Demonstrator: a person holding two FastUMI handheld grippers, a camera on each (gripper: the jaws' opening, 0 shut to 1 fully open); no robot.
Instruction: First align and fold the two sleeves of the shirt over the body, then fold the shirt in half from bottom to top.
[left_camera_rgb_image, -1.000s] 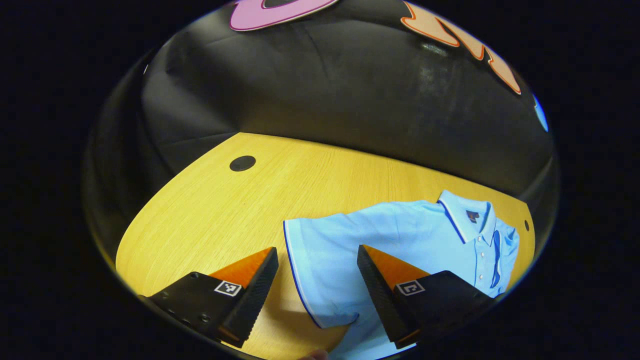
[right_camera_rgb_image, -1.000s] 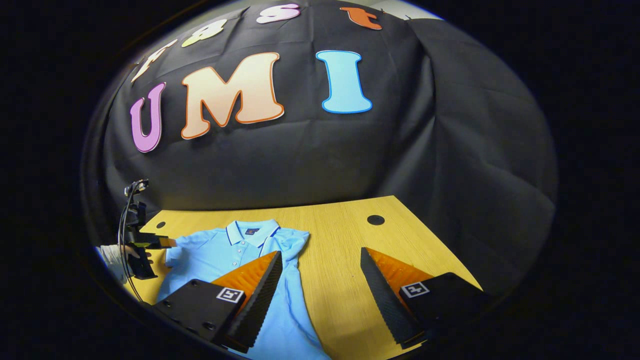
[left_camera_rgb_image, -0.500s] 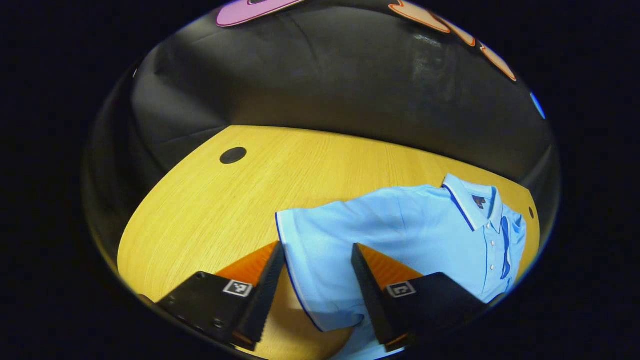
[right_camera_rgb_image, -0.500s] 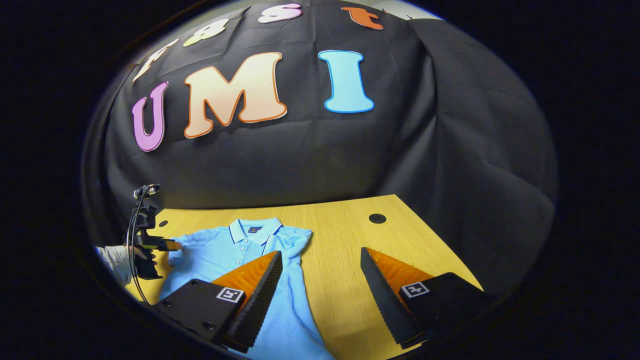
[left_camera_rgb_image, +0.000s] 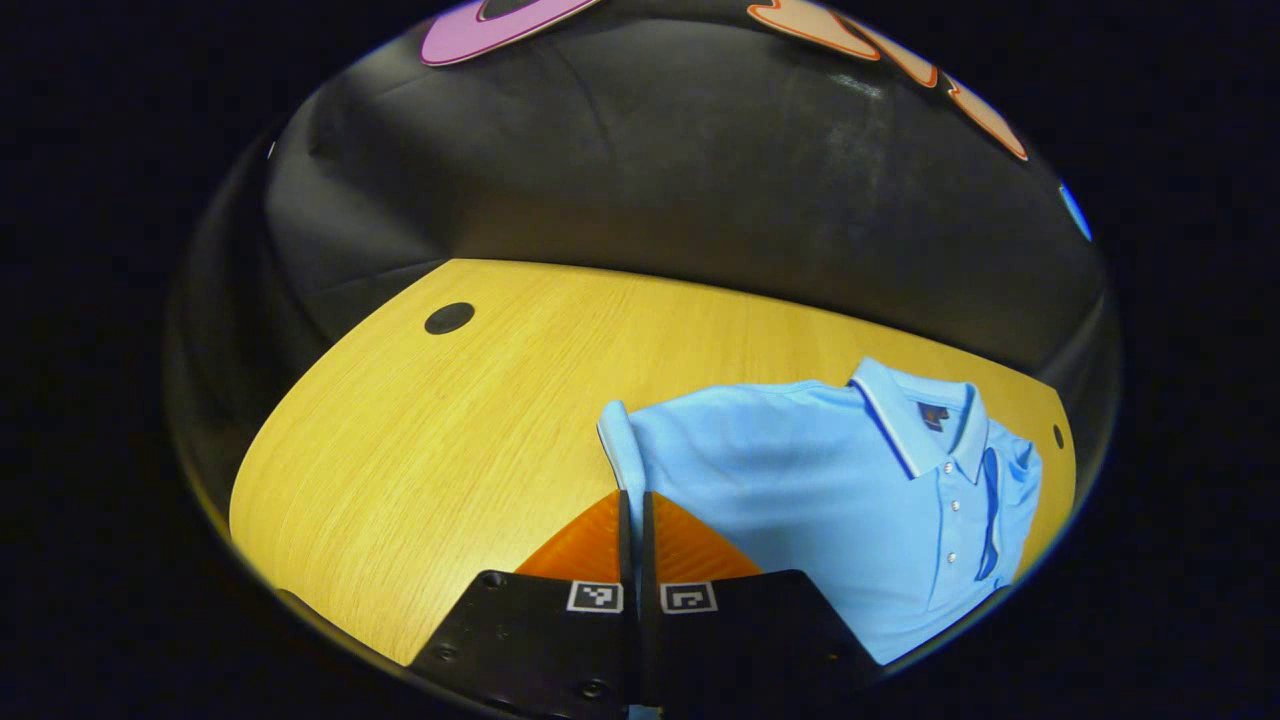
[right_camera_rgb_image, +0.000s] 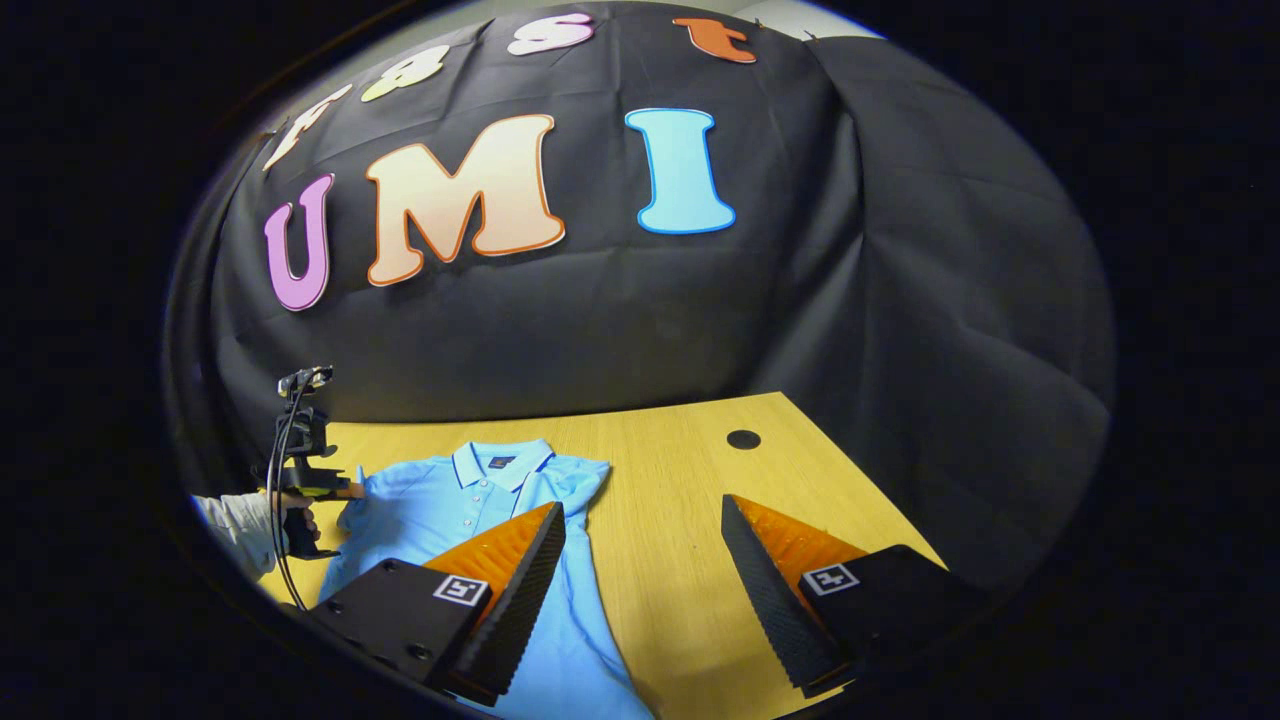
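1. Left gripper view – a second ago the left gripper (left_camera_rgb_image: 631, 500) stood wide open astride the sleeve (left_camera_rgb_image: 620, 450) of the light blue polo shirt (left_camera_rgb_image: 820, 480); half a second ago the gap was narrowing, and now the two fingers meet with only a thin slit between them, the sleeve's cuff edge pinched there and drawn up into a narrow fold. My reading: the grasp for this sleeve is made, and what remains is to carry it over the body. The shirt lies collar (left_camera_rgb_image: 925, 425) up toward the desk's (left_camera_rgb_image: 420, 440) far right corner, with bare wood to its left.

2. Right gripper view – little has changed here. The right gripper (right_camera_rgb_image: 640, 555) hangs as wide open as before – nothing between its fingers, nothing touched – above the shirt's (right_camera_rgb_image: 460, 505) lower body near the desk's (right_camera_rgb_image: 680, 470) near edge. Its left finger overlaps the cloth only in the line of sight; I cannot tell any contact. The other sleeve (right_camera_rgb_image: 585, 480) already looks bunched in against the body. At the desk's left edge a person's hand (right_camera_rgb_image: 290, 505) holds the left gripper (right_camera_rgb_image: 345, 492), now drawn slightly further in toward the collar side, its tips at the shirt's sleeve (right_camera_rgb_image: 365, 495).
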